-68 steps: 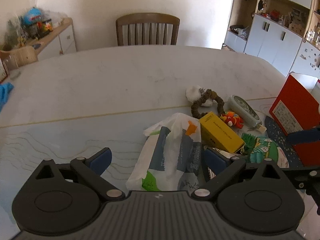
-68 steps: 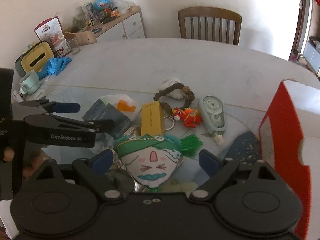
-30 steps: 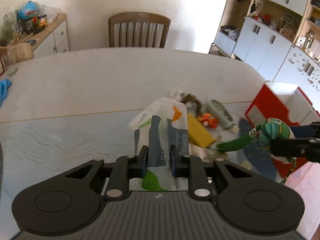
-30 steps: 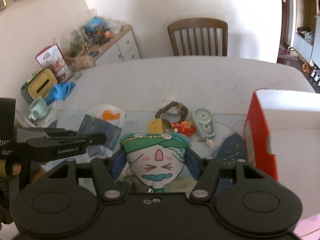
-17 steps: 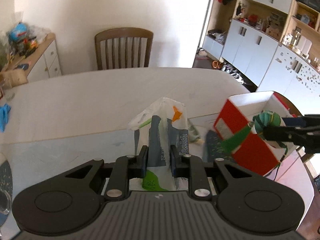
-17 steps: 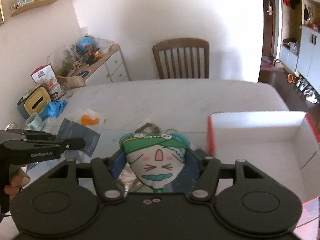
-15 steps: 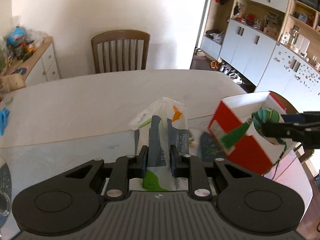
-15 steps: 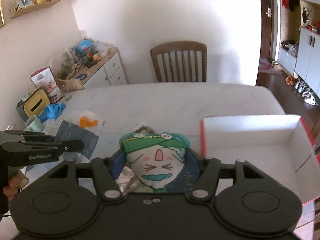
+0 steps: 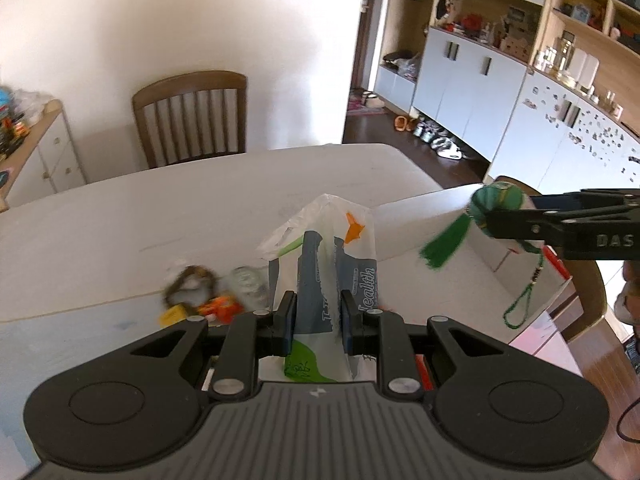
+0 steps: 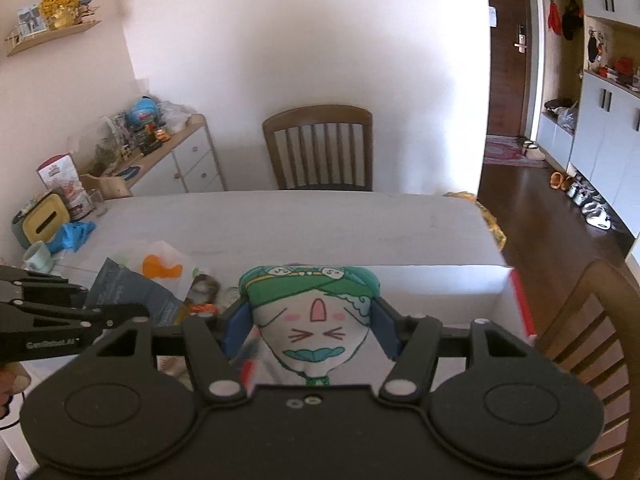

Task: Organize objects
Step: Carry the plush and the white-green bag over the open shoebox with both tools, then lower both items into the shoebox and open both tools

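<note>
My left gripper [image 9: 318,320] is shut on a white plastic bag [image 9: 332,256] with dark blue, green and orange print, held up above the table. My right gripper [image 10: 310,322] is shut on a plush sachet [image 10: 312,316] with a green turban and a drawn face. In the left wrist view the sachet [image 9: 496,204] hangs its green tassel [image 9: 444,244] over the open red-and-white box [image 9: 436,224]. The box's white wall [image 10: 440,284] lies right behind the sachet in the right wrist view. The bag [image 10: 136,280] and left gripper [image 10: 120,314] show at the left there.
On the white table [image 9: 120,216] lie a bead bracelet [image 9: 188,284], a yellow box [image 9: 172,314], an orange toy [image 9: 220,306] and a clear case [image 9: 248,280]. Wooden chairs stand at the far side [image 9: 192,116] and right [image 10: 588,320]. A cluttered sideboard [image 10: 160,152] stands left.
Both grippers closed on their objects, lifted them and swung right. The sachet now hangs over the open box; the bag has come up beside it.
</note>
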Demonstrator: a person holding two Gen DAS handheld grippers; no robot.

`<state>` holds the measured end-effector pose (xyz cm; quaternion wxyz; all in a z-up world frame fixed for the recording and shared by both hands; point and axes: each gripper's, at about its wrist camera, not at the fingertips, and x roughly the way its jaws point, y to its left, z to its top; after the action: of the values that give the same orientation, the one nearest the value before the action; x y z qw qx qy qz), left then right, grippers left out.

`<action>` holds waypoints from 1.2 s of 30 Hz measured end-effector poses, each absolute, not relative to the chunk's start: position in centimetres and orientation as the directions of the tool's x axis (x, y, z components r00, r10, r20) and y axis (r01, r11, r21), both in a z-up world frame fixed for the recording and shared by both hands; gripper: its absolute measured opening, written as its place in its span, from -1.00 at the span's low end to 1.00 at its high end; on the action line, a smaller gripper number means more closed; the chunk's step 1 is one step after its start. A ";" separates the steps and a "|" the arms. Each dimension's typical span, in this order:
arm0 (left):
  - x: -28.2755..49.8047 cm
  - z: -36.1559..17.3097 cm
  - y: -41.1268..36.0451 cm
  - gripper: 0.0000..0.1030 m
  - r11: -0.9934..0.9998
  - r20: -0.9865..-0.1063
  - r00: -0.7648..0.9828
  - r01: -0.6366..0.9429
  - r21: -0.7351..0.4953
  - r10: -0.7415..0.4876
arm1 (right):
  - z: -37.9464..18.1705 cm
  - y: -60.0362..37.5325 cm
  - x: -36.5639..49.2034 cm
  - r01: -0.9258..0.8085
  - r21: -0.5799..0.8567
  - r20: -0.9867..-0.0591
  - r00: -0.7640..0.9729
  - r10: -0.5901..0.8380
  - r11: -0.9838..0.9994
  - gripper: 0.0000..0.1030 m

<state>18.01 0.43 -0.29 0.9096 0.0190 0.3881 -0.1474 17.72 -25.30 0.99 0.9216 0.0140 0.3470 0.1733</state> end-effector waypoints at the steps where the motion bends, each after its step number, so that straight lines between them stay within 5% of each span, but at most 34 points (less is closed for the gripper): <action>1: 18.2 -0.4 -0.6 -0.59 0.955 -0.712 0.654 0.288 -0.078 -0.255 | 0.8 -26.1 18.0 -0.307 0.145 -0.637 0.698 0.326 0.940 0.20; 17: 23.5 -3.0 -13.3 -0.59 0.932 -0.759 0.599 0.361 -0.026 -0.253 | -4.5 -34.3 20.5 -0.266 0.131 -0.695 0.663 0.280 0.955 0.20; 36: 28.6 -11.5 -19.4 -0.58 0.907 -0.875 0.460 0.416 0.063 -0.151 | -10.5 -32.4 22.1 -0.427 -0.006 -0.808 0.535 0.247 0.904 0.22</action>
<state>28.60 -19.38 -11.55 0.8438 0.1351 0.4915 -0.1681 22.08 -32.36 -10.50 0.8700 -0.1019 0.4417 0.1939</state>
